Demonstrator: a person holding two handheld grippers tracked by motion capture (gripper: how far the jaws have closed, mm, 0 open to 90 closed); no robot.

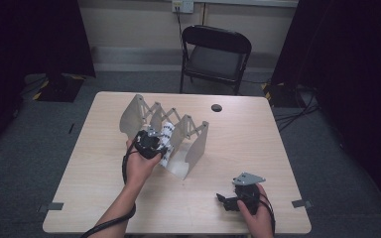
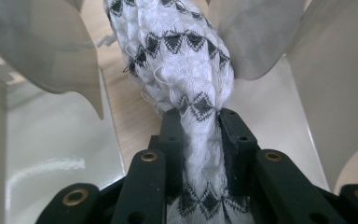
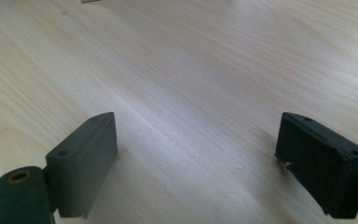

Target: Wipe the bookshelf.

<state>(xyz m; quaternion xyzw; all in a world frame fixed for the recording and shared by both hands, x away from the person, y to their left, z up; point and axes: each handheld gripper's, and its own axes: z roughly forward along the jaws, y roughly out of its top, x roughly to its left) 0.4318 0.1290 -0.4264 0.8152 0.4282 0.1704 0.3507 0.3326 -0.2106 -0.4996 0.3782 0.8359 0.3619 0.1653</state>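
Note:
A white cloth (image 1: 166, 141) with black diamond bands hangs bunched between the panels of a pale grey accordion rack (image 1: 196, 144) standing mid-table. My left gripper (image 1: 155, 144) is shut on it. In the left gripper view the two black jaws pinch the cloth (image 2: 182, 60) at a narrow waist, the gripper (image 2: 200, 123) pointing into a slot between rack panels (image 2: 46, 51). My right gripper (image 1: 222, 200) rests low near the table's front right, held by a hand. In the right gripper view it (image 3: 198, 154) stands open over bare wood (image 3: 191, 70), nothing between its pads.
The light wooden table (image 1: 248, 144) has a small dark round hole (image 1: 217, 107) at the back right. A black folding chair (image 1: 216, 52) stands behind the far edge. Tape marks (image 1: 55, 206) sit at the front corners. Dark curtains flank the room.

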